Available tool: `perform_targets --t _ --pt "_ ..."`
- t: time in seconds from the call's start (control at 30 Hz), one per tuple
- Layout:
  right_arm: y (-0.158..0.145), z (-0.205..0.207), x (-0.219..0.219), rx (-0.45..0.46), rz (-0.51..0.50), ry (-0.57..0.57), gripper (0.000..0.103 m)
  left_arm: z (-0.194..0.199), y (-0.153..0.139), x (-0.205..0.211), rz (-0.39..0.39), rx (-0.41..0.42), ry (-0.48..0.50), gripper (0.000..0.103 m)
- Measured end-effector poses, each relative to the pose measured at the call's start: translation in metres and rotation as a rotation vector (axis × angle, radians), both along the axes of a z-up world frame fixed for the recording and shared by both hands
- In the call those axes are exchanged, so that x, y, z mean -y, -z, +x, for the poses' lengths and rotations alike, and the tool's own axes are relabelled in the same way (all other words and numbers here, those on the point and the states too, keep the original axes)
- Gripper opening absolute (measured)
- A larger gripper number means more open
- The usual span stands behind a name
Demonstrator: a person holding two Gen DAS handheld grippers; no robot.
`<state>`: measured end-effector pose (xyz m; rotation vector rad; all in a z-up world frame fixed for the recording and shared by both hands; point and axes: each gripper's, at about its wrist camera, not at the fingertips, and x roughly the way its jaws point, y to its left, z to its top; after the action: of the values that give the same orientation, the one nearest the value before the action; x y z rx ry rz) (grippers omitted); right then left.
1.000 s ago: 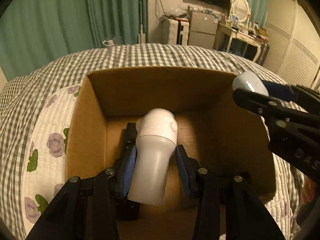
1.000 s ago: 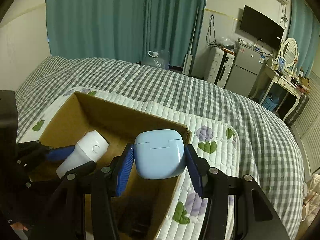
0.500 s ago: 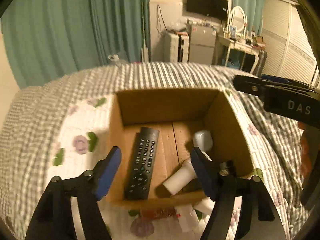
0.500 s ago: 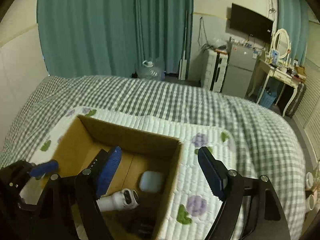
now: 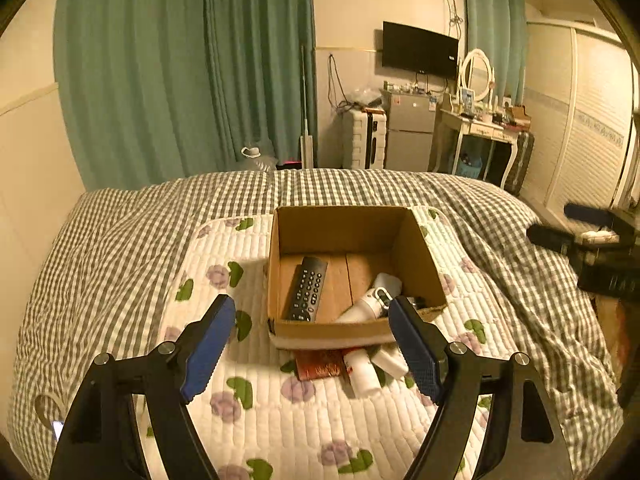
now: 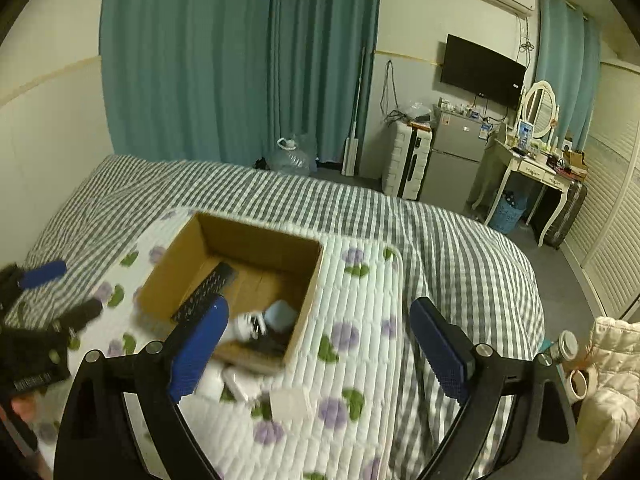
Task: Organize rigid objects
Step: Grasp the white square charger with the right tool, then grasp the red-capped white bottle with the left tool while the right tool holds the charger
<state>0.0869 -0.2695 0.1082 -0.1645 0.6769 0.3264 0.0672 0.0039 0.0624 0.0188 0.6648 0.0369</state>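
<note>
An open cardboard box (image 5: pixel 418 256) (image 6: pixel 310 280) sits on a white floral quilt. Inside lie a black remote (image 5: pixel 307 288) (image 6: pixel 206 290), a white bottle-shaped device (image 5: pixel 366 306) (image 6: pixel 248 325) and a light blue case (image 6: pixel 280 314). In front of the box on the quilt lie a dark red item (image 5: pixel 320 364), a white tube (image 5: pixel 360 372) and a white block (image 5: pixel 390 360); a clear white block (image 6: pixel 290 402) lies near the box too. My left gripper (image 5: pixel 312 354) is open and empty, held back above the quilt. My right gripper (image 6: pixel 316 354) is open and empty, above the box's right side.
The quilt (image 5: pixel 304 420) lies on a grey checked bedspread (image 5: pixel 120 232). Teal curtains, a small fridge (image 6: pixel 452 160), a dressing table (image 6: pixel 536 168) and a wall TV stand behind the bed. A cream jacket (image 6: pixel 612 364) and cups sit at the right.
Both grippers let go of their loads into the box, opened wide and pulled back and up. The white device and blue case now lie in the box.
</note>
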Motion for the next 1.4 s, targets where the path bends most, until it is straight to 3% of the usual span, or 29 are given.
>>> perform_targets --t 0.27,0.63,0.83,1.03,1.07,1.13,1.2,1.4 --pt "0.066 -0.018 -0.008 -0.085 -0.092 -0.051 0.093 -0.004 0.052 -0.001 0.006 -0.075 -0.014 0.082" --pt "0.187 0.037 -0.009 -0.336 -0.157 -0.093 0.093 0.034 0.142 0.007 0.009 -0.253 -0.035 0.082" --pt "0.23 0.052 -0.025 -0.407 -0.181 -0.164 0.093 0.052 0.172 0.013 0.019 -0.335 -0.013 0.082" --pt "0.247 0.056 -0.042 -0.368 -0.25 -0.213 0.091 0.067 0.181 0.018 0.037 -0.373 0.008 0.082" --pt "0.247 0.056 -0.043 -0.359 -0.258 -0.213 0.087 0.07 0.184 0.018 0.042 -0.383 0.002 0.082" --pt "0.246 0.059 -0.046 -0.363 -0.273 -0.23 0.061 0.074 0.187 0.02 0.041 -0.393 0.008 0.082" --pt "0.239 0.06 -0.047 -0.353 -0.253 -0.257 0.051 0.079 0.187 0.021 0.035 -0.393 0.01 0.082" --pt "0.227 0.07 -0.035 -0.329 -0.231 -0.214 0.051 0.088 0.195 0.037 0.029 -0.436 0.059 0.082"
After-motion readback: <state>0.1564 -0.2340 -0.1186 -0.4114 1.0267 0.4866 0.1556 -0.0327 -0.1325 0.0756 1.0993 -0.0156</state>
